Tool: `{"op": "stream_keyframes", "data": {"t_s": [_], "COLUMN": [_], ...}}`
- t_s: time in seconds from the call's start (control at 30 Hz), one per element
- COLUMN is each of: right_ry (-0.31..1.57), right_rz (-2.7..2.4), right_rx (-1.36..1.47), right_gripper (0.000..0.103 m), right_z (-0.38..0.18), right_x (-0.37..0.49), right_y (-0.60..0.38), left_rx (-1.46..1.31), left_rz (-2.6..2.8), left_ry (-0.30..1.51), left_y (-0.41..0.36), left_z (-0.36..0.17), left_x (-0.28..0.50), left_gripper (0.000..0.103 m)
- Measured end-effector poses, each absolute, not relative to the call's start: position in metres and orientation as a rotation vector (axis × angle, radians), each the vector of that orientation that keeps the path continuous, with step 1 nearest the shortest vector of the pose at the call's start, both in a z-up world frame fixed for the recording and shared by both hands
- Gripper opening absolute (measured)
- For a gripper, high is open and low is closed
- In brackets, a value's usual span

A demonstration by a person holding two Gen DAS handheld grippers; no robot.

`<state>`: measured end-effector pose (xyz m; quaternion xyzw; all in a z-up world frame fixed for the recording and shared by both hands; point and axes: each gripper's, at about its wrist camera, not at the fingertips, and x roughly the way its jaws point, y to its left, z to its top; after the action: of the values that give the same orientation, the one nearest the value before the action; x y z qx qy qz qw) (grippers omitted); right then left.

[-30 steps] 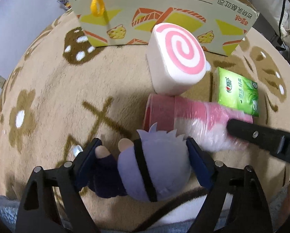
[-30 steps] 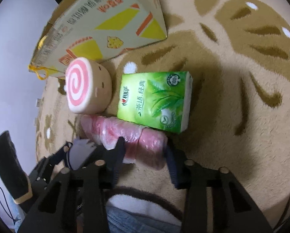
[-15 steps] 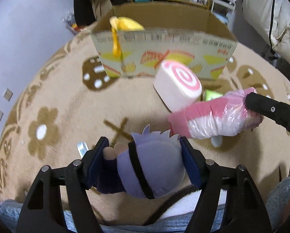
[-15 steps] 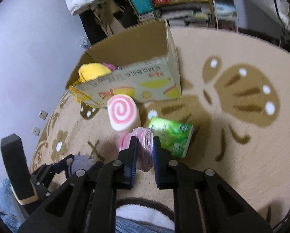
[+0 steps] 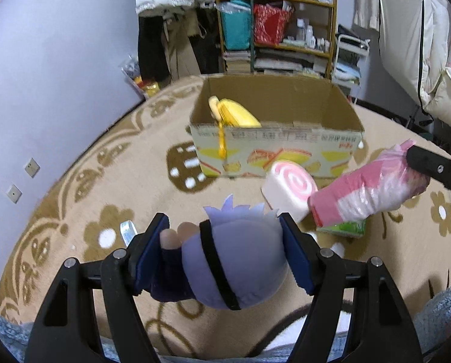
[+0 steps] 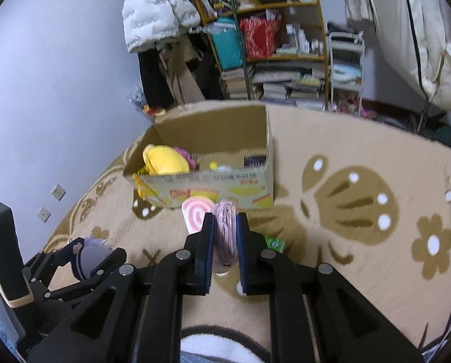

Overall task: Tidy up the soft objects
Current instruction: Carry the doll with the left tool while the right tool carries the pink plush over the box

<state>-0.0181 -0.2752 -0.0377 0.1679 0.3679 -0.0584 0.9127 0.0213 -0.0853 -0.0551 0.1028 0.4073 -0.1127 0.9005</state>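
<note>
Left wrist view: I have the left gripper (image 5: 225, 254) clamped on the purple plush doll (image 5: 234, 260), held above the rug (image 5: 74, 199). My right gripper (image 6: 224, 239) pinches the pink wrapped bundle (image 6: 224, 230), lifted clear of the floor. Ahead, the open cardboard box (image 6: 255, 181) holds a yellow plush (image 6: 163, 160); the swirl cushion (image 5: 289, 189) rests against its front.

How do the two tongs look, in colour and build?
Both are matte black frames with silver pivot bolts and flat dark-blue pads. The left tongs and right tongs look alike. The left handle ends in a tan band.
</note>
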Motion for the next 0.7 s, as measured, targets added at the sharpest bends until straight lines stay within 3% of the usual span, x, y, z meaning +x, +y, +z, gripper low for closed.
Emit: {"op": "stream_keyframes", "data": {"t_s": [0.7], "right_ry": [0.519], "right_rz": [-0.133], "right_rx": [0.248], "right_gripper": [0.014], "right_z": [0.035], "right_x": [0.0], "right_y": [-0.281], "left_rx": [0.235], "left_rz": [-0.16], "left_ry": [0.658], "left_y": [-0.084], "left_z": [-0.002], "left_x": [0.051], "left_gripper": [0.073]}}
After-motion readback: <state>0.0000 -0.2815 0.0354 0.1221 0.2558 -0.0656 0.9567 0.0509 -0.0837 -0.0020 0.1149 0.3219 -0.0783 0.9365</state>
